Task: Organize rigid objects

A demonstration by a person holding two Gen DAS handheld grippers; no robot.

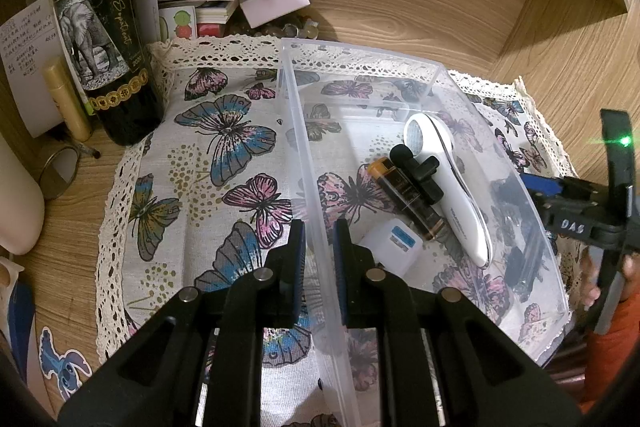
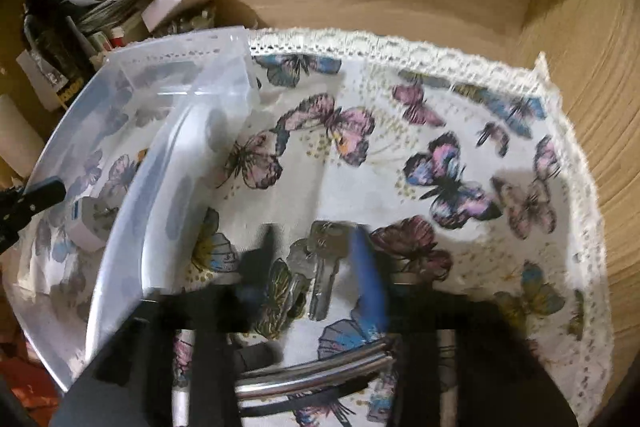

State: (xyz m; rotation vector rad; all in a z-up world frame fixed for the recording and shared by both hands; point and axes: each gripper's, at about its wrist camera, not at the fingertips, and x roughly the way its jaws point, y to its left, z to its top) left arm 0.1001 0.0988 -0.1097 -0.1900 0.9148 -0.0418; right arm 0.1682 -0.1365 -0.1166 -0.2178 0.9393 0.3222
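Two keys (image 2: 320, 267) lie between the right claw (image 2: 316, 259), seemingly parted wide

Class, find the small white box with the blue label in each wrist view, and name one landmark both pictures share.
Left wrist: small white box lower centre, inside the clear bin.
Right wrist: small white box at left, behind the bin wall, blurred.
Shared landmark: wine bottle.

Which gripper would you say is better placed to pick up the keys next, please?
Right. The right gripper is open with the keys lying between its fingers on the cloth, whereas the left gripper straddles the clear bin's wall.
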